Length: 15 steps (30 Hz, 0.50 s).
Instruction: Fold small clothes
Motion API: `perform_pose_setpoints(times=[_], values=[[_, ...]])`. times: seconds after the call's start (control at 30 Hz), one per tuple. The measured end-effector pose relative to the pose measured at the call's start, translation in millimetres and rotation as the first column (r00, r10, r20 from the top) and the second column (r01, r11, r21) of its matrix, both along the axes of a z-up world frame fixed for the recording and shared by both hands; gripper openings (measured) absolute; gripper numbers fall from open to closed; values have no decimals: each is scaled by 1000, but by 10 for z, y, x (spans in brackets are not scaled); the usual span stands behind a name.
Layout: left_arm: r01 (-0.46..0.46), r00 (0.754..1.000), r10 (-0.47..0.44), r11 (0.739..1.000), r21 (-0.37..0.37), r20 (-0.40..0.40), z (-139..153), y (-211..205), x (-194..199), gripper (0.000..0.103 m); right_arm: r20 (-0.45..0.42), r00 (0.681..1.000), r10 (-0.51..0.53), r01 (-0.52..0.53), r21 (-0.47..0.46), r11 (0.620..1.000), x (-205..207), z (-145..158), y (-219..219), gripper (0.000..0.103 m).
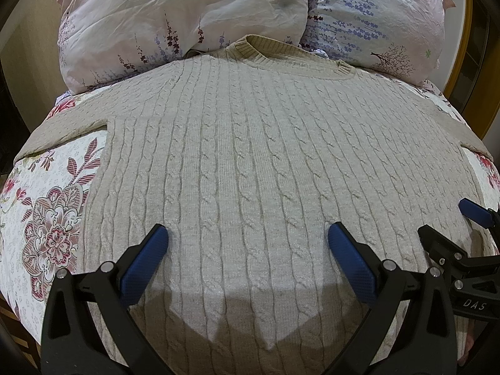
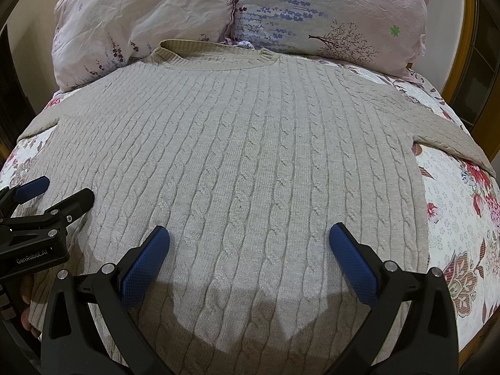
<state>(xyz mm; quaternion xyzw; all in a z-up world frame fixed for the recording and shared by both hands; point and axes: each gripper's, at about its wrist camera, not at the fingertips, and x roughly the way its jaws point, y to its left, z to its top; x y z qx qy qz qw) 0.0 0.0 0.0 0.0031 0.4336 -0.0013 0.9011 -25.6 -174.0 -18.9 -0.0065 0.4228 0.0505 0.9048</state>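
Note:
A beige cable-knit sweater (image 1: 250,143) lies spread flat on the bed, collar toward the pillows, sleeves out to both sides; it also fills the right wrist view (image 2: 237,143). My left gripper (image 1: 248,237) is open and empty, hovering over the sweater's lower left part. My right gripper (image 2: 250,237) is open and empty over the lower right part. The right gripper shows at the right edge of the left wrist view (image 1: 450,222), and the left gripper shows at the left edge of the right wrist view (image 2: 59,190).
A floral bedsheet (image 1: 47,212) covers the bed and shows on both sides (image 2: 459,218). Two pale floral pillows (image 1: 175,18) (image 2: 337,15) lie against the head end, touching the collar. A wooden frame (image 2: 468,47) stands at the far right.

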Motion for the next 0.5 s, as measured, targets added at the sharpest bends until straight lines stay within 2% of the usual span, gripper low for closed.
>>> perform_pose_setpoints(times=[0.3,0.4,0.47,0.5], values=[[0,1000,0,1000,0,-1,0,0,1,101,-28,999,18,-18,-5,1000,10,-10,-1,102],[-2,1000,2,1000,-1,-10,2,-1,7,101,-34,995,89,-89,8,996,-5,-5,-22,102],[4,1000,-4,1000,0,-19,-1,0,28,101,-67,979,192,-189,51,981,37,62,-179,102],[9,1000,-9,1000,0,-21,13,12,40,101,-69,981,179,-173,84,981,66,112,-317,102]])
